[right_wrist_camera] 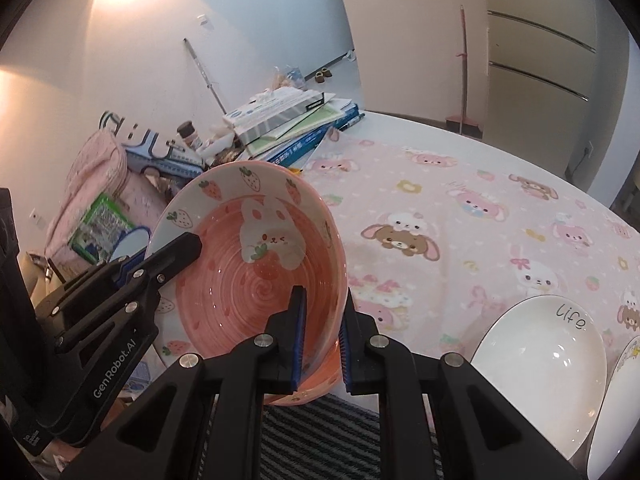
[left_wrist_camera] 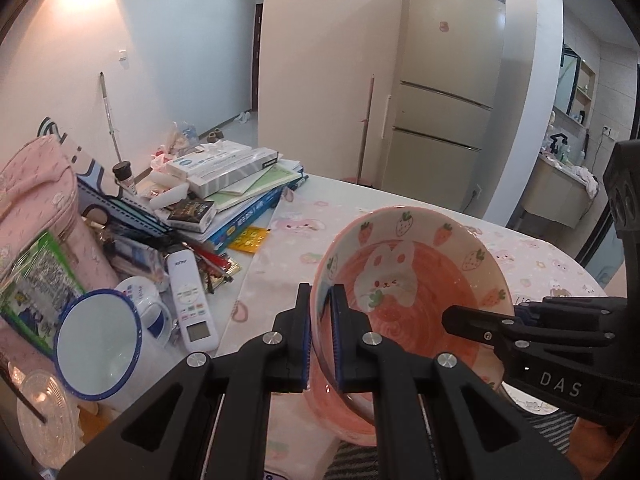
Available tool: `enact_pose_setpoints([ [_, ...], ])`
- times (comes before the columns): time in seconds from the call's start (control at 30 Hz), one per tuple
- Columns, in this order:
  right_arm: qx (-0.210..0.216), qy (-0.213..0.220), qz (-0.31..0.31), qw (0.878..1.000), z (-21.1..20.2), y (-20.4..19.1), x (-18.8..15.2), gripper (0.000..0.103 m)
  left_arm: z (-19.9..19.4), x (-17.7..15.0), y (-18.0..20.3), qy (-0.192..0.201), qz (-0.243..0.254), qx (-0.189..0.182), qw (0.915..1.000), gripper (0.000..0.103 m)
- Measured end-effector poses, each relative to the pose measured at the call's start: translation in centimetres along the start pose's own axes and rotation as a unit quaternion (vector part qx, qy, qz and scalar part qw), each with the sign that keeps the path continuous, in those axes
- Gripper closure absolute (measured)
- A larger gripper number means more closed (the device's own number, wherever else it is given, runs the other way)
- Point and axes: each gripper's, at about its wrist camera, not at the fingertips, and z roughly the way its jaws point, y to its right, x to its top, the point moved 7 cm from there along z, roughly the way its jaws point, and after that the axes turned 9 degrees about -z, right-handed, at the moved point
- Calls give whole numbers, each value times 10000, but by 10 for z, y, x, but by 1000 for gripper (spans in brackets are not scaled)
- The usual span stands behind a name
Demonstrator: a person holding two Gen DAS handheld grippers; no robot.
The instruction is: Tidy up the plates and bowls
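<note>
A table under a pink cartoon-animal cloth [right_wrist_camera: 440, 200], with both grippers clamped on one bowl above it.

The pink bowl [left_wrist_camera: 404, 280] with strawberries and a white rabbit is tilted and lifted off the cloth; the left gripper [left_wrist_camera: 320, 336] pinches its rim on one side, one pad inside and one outside; the right gripper [right_wrist_camera: 322, 340] pinches the opposite rim the same way; a white plate [right_wrist_camera: 540, 364] marked "life" lies on the cloth to the right; stacked books [left_wrist_camera: 240, 188], a remote control [left_wrist_camera: 192, 300] and a blue-rimmed mug [left_wrist_camera: 100, 344] crowd the table's left end.

White table [right_wrist_camera: 420, 128] under pink cartoon cloth [right_wrist_camera: 460, 216], white bowl [right_wrist_camera: 540, 368], stacked books [right_wrist_camera: 296, 128].
</note>
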Motion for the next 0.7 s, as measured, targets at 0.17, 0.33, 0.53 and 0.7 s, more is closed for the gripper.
enact_pose_setpoints([
  [0.17, -38, -68, -105, 9999, 6, -5, -3, 87, -3, -8, -6, -22, -25, 54, 10000, 96],
  [0.33, -329, -141, -280, 9990, 16, -4, -4, 87, 6, -17, -7, -122, -76, 137, 9998, 96],
  [0.53, -378, -333, -403, 9979, 30, 2, -7, 87, 14, -24, -3, -119, -51, 332, 9994, 96],
  [0.7, -200, -615, -431, 9970, 48, 5, -13, 87, 25, -32, -7, -229, -168, 461, 9985, 96],
])
